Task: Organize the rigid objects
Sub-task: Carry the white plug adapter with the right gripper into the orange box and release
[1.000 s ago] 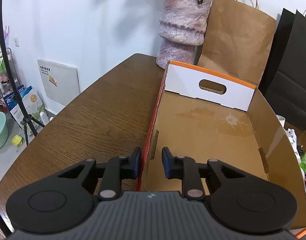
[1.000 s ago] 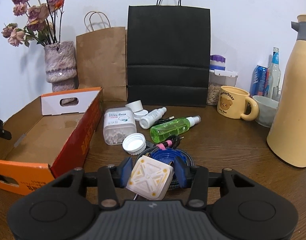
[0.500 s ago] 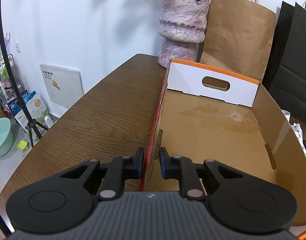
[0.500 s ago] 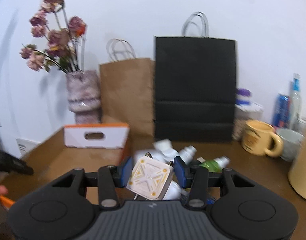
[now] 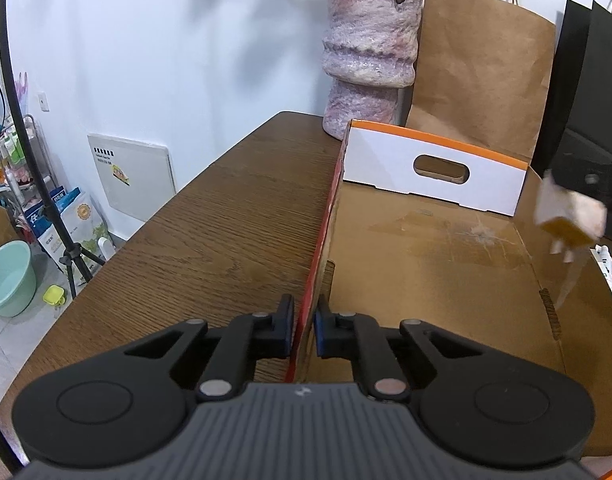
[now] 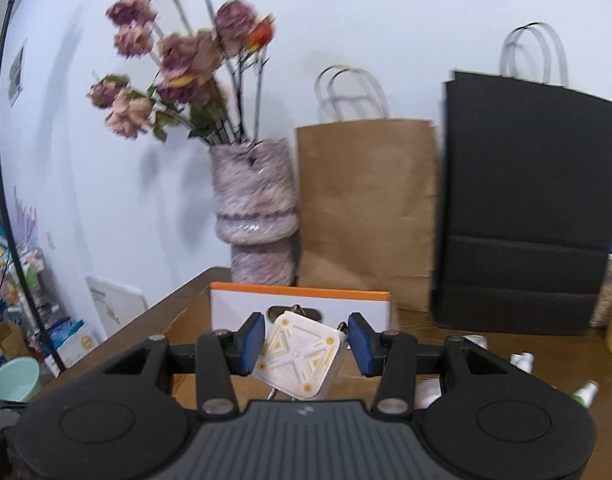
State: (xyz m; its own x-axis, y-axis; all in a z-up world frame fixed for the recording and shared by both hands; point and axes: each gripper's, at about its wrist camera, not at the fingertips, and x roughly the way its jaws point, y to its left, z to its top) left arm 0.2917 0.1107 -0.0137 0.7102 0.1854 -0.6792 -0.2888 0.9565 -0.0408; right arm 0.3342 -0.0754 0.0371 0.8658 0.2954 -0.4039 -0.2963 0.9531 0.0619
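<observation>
Charger (image 6: 300,354) sits pinched in your right claw (image 6: 304,344) above the box (image 5: 433,248), light, stiff, slick (keep holding its flat sides); your left claw (image 5: 304,330) clamps the box wall.

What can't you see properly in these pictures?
- Left wrist view: the white charger is motion-blurred; the right hand-held gripper is cut by the edge.
- Right wrist view: the gripper body hides most of the cardboard box floor.
- Small bottles there: too blurred for labels.
</observation>
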